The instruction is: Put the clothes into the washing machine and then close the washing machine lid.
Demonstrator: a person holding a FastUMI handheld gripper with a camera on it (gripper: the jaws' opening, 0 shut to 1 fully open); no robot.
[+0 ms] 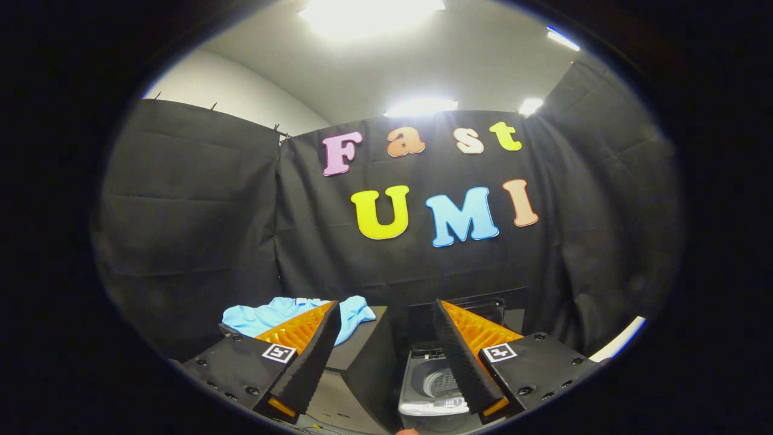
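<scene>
Clothes (pixel 290 314), a light blue bundle, lie on a dark box (pixel 362 344) beyond the left finger (pixel 308 356). Gripper (pixel 383 320) spread wide, holding nothing. Washer (pixel 432 386) sits lower, just behind the right finger (pixel 462 356), its lid (pixel 465 308) raised upright against the black cloth.

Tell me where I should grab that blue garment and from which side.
Likely pinch the raised rumpled fold of the light blue garment, coming from above. It lies crumpled on a dark box, beyond the left finger of the open, empty gripper; folds give the fingers something to bite.
</scene>
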